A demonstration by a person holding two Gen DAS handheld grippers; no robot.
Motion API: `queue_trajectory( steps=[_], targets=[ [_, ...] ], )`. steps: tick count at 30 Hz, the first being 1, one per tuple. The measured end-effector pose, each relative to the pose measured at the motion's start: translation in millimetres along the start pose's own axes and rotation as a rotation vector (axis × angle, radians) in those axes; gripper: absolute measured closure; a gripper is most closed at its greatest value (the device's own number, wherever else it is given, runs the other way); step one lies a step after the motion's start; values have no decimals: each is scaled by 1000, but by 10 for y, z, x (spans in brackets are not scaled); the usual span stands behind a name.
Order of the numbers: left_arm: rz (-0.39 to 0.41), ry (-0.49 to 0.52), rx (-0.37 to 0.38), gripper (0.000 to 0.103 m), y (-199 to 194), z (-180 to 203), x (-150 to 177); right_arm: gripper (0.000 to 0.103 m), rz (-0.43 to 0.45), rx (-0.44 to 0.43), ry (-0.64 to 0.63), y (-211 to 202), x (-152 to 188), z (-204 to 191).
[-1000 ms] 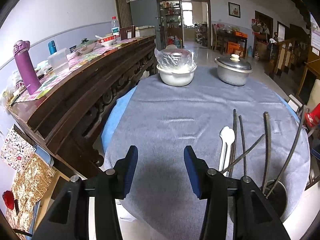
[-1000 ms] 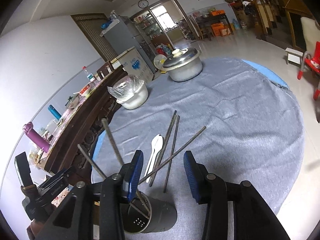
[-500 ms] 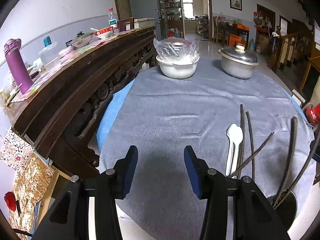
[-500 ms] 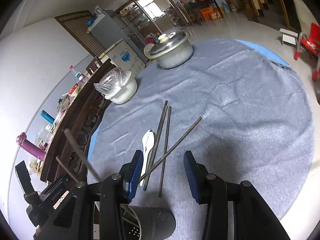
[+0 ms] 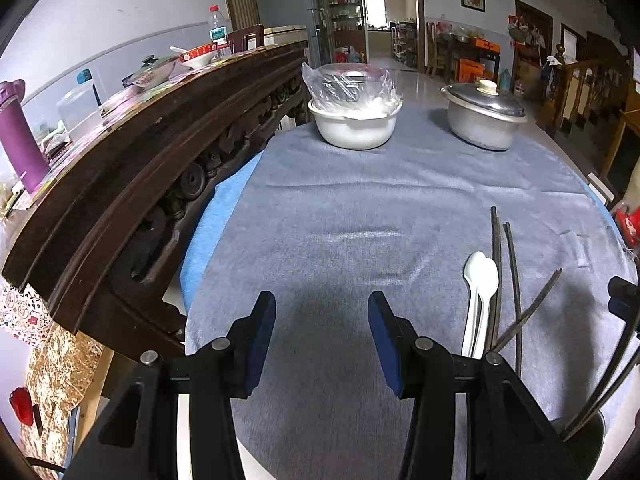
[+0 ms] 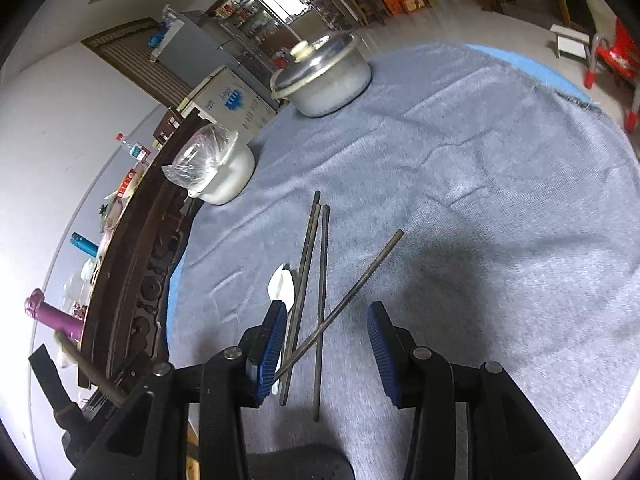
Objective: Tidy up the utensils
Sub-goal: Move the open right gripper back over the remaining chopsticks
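Observation:
Several dark chopsticks (image 6: pixel 320 280) and two stacked white spoons (image 6: pixel 282 284) lie on the grey cloth of the round table (image 6: pixel 480 160). My right gripper (image 6: pixel 326 344) is open and empty just above their near ends, with one crossed chopstick (image 6: pixel 348 300) running between its fingers. In the left wrist view the spoons (image 5: pixel 480 284) and chopsticks (image 5: pixel 506 280) lie to the right of my open, empty left gripper (image 5: pixel 322 336). A dark metal utensil holder (image 5: pixel 580 436) with two chopsticks in it stands at the lower right; its rim shows in the right wrist view (image 6: pixel 296 464).
A white bowl under plastic wrap (image 5: pixel 354 116) and a lidded metal pot (image 5: pixel 482 116) stand at the table's far side. A carved dark wooden sideboard (image 5: pixel 140 152) with bottles and dishes runs along the left. A red chair (image 6: pixel 612 60) stands beyond the table.
Both grippers have moved forward over the table. The right gripper has come down closer to the chopsticks, and the holder has dropped to the bottom edge of both views.

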State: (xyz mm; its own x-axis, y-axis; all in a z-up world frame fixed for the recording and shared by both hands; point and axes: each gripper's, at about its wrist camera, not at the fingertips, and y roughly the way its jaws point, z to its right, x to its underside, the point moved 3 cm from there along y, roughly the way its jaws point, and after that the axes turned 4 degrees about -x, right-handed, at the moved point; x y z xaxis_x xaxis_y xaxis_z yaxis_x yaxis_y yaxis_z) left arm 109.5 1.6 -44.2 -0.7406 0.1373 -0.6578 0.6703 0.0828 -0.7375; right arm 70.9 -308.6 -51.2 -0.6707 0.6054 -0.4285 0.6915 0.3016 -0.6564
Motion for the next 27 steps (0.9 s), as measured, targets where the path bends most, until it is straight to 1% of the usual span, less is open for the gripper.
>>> queue_trajectory(
  steps=[6,15,20,22,23,25,27],
  targets=[
    [-9,10,-1,54,111,58,-64,58,-16,1,39,165,-104,88],
    [-36,28,5,54,352,139,-146,58,-71,-12,189,492,-282,385],
    [-52,37,-7,54,493,126,-184,58,-109,27,226,742,-345,463],
    [-57,37,-12,54,532,117,-192,58,-119,57,225,852,-361,479],
    [-60,36,-15,54,556,110,-194,60,-125,78,223,915,-369,485],
    [-65,38,-17,53,591,108,-193,65,-135,95,222,1020,-388,489],
    [-72,44,-19,54,633,115,-201,71,-119,126,191,1078,-435,441]
  ],
)
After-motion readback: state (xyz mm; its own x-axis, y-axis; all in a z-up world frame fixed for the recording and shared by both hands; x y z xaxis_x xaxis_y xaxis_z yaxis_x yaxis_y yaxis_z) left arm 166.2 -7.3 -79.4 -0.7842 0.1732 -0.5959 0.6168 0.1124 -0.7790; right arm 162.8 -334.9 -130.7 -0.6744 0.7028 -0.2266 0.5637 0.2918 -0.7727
